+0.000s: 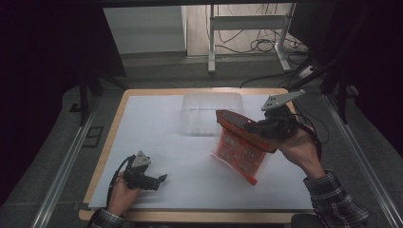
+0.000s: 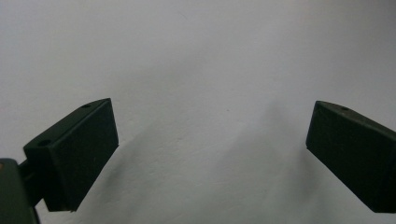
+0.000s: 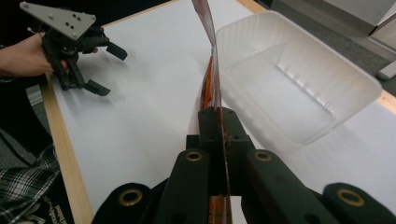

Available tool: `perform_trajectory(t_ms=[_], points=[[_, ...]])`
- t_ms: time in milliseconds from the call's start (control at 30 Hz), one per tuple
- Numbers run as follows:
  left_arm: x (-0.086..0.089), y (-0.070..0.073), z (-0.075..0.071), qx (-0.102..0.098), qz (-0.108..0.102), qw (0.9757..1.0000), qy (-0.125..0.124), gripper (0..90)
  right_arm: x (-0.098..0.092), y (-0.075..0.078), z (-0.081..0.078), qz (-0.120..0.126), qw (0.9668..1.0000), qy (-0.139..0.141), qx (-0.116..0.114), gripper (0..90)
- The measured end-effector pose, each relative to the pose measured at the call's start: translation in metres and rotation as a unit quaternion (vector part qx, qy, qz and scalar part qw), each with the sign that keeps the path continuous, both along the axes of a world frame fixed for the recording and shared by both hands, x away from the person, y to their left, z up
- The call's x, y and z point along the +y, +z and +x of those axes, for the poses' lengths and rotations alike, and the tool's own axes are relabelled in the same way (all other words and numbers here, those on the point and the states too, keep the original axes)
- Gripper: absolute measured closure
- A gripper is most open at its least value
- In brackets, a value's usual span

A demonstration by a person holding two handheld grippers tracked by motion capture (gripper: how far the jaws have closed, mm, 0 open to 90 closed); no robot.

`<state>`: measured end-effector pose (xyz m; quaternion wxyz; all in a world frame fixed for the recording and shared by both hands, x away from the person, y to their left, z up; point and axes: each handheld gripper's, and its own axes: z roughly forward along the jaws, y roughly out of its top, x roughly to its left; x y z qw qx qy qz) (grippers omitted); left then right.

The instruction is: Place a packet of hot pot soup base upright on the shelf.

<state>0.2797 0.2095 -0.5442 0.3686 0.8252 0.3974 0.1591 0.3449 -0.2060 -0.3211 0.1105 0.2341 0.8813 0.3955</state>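
A wooden table [image 1: 110,142] carried a white sheet [image 1: 157,137], with a clear plastic tray [image 1: 211,113] resting on it.

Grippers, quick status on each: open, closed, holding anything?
Left gripper: open, holding nothing, low over the white sheet.
Right gripper: closed on the edge of the orange packet, lifted beside the clear tray.

Left claw [image 2: 212,154] agape, right claw [image 3: 223,122] clamped

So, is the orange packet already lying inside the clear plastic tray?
No, the right gripper holds the orange packet in the air beside the clear plastic tray, which has nothing in it.
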Motion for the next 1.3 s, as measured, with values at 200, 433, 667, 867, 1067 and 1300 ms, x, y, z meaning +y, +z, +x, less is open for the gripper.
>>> perform_trajectory(t_ms=[200, 433, 667, 867, 1067, 1300], points=[[0.000, 0.000, 0.000, 0.001, 0.001, 1.0000, -0.002, 2.1, -0.003, 0.007, 0.011, 0.004, 0.9998, -0.016, -0.007, 89.3], [0.000, 0.000, 0.000, 0.000, 0.000, 1.0000, -0.001, 2.1, -0.006, 0.020, 0.024, 0.027, 0.9994, -0.023, -0.002, 89.3], [0.000, 0.000, 0.000, 0.000, 0.000, 1.0000, -0.001, 2.1, 0.002, 0.036, 0.036, 0.047, 0.9987, -0.022, 0.002, 89.3], [0.000, -0.001, 0.001, 0.001, 0.002, 1.0000, -0.001, 2.1, 0.011, 0.047, 0.048, 0.051, 0.9984, -0.024, -0.005, 89.3], [0.000, -0.001, 0.001, 0.004, 0.000, 1.0000, -0.001, 2.0, 0.022, 0.058, 0.065, 0.053, 0.9980, -0.033, -0.012, 89.3], [0.000, -0.001, 0.001, 0.004, 0.000, 1.0000, 0.000, 2.0, 0.033, 0.064, 0.085, 0.061, 0.9971, -0.044, -0.016, 89.3]])
